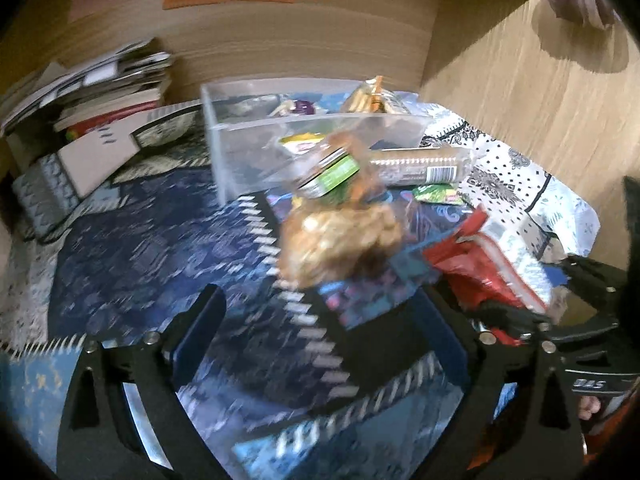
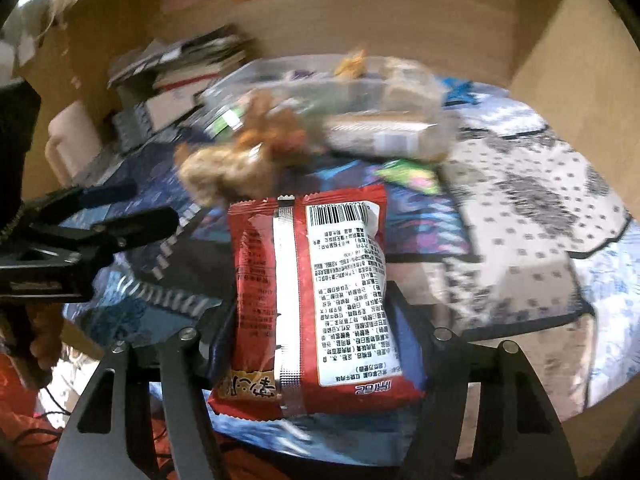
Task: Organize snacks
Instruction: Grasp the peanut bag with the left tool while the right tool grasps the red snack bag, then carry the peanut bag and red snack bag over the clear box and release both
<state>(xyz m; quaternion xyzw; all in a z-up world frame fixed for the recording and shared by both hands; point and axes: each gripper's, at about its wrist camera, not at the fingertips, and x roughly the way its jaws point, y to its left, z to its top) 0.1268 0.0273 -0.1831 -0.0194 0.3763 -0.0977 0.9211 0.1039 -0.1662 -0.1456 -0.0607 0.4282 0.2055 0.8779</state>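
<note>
The red snack packet (image 2: 316, 300) sits clamped between the right gripper (image 2: 312, 320) jaws, not binned yet. The clear bin (image 1: 320, 124) at 12 o'clock holds a few snacks; a nut bag (image 1: 340, 240) and biscuit roll (image 1: 416, 166) wait outside, and the left gripper (image 1: 320, 320) gapes wide, empty.
</note>
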